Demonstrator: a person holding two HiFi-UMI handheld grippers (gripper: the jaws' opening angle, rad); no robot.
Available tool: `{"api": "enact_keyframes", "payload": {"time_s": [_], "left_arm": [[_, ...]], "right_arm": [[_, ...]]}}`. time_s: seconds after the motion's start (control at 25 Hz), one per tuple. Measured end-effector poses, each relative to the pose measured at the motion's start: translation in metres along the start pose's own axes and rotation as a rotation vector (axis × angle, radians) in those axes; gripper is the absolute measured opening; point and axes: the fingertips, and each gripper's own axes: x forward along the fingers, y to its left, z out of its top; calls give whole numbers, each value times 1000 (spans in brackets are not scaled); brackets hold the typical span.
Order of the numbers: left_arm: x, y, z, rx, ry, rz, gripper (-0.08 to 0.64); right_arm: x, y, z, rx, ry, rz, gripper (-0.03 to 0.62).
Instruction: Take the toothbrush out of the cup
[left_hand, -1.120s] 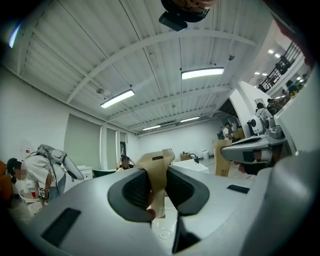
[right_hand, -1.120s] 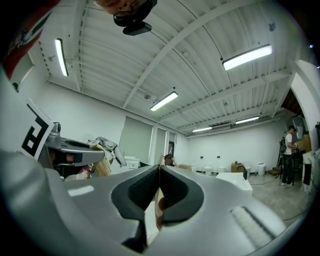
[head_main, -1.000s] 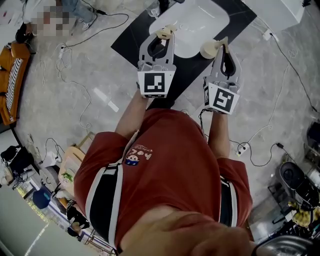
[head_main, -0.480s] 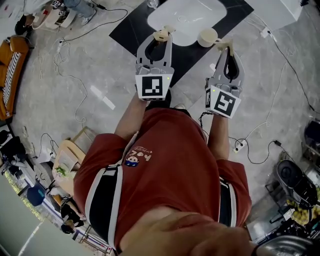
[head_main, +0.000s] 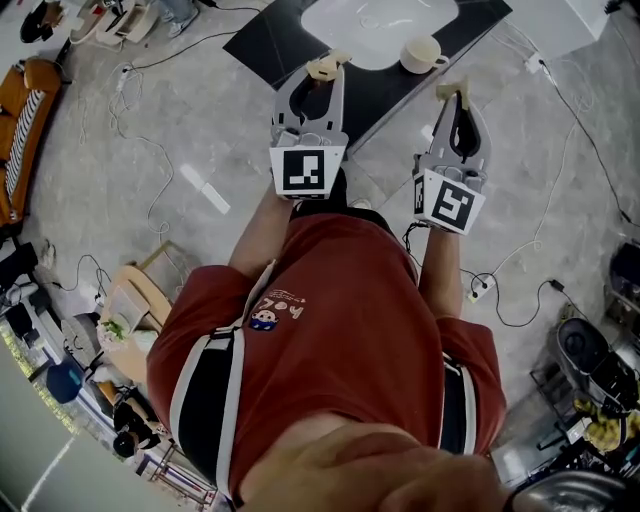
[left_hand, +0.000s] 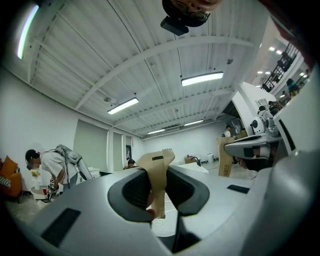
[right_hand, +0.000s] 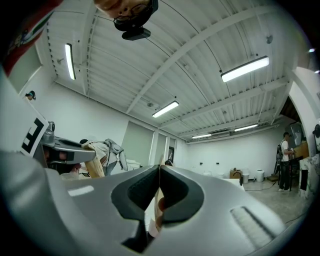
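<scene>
the left gripper (head_main: 322, 68) has its jaws narrowly apart with nothing between them, and the right gripper (head_main: 455, 92) is closed and empty. both are held level, short of the cup (head_main: 423, 53), which stands on the dark counter (head_main: 270, 45) beside the basin (head_main: 370, 20). the toothbrush is too small to make out.

Wearing red T-shirt (head_main: 340, 300), black-white side stripes (head_main: 215, 400), cartoon chest print (head_main: 266, 317); grey left claw (head_main: 325, 68), right claw (head_main: 452, 92) bearing marker cubes (head_main: 307, 170).
</scene>
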Motion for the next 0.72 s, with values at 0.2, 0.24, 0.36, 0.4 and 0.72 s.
{"api": "enact_keyframes", "payload": {"time_s": [0.2, 0.24, 0.36, 0.4, 0.72], "left_arm": [[-11, -1, 8, 10, -12, 4, 71], [-12, -2, 9, 12, -11, 3, 71], [-16, -2, 12, 14, -14, -1, 71], [-17, -1, 12, 15, -13, -2, 71], [-18, 4, 17, 29, -24, 17, 71]], "right_arm": [[-8, -1, 7, 0, -15, 4, 12], [-9, -2, 7, 0, -17, 3, 12], [-12, -2, 9, 3, -20, 0, 12], [-12, -2, 10, 3, -20, 1, 12], [-11, 1, 16, 3, -27, 17, 12]]}}
